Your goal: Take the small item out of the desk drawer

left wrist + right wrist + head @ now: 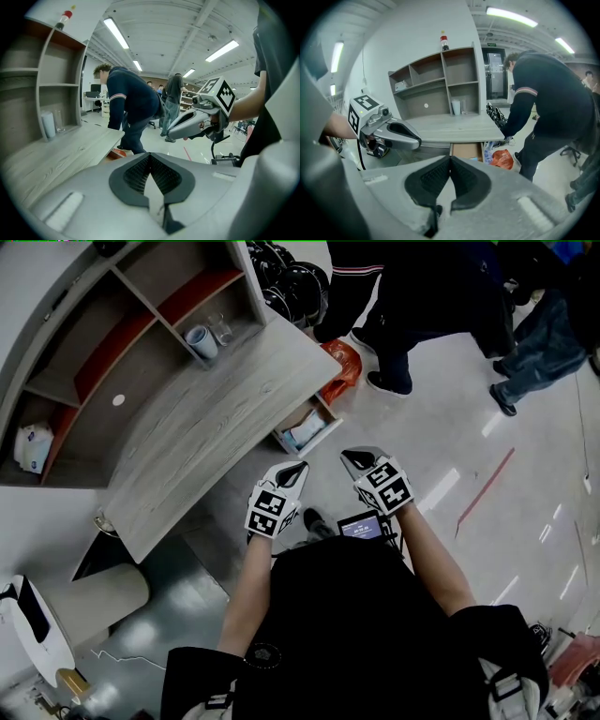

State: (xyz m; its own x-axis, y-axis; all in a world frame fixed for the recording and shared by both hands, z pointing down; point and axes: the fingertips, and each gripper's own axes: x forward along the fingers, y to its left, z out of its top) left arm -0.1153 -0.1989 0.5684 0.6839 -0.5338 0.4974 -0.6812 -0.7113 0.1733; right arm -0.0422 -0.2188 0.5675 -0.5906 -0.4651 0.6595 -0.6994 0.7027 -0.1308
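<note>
Wooden drawer lies open ahead of closed, empty left gripper and right gripper.

The open wooden drawer under the pale grey wood-grain desk holds pale bluish-white things too small to identify. In the right gripper view, the grey right gripper covers the drawer's lower part. The head view's top edge cuts off the dark-clothed bystander.

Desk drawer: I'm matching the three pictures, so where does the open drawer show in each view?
Head view: drawer open, near centre, beside the desk top edge.
Left gripper view: not visible.
Right gripper view: centre, just above the fingers.
Shared landmark: desk top.
</note>
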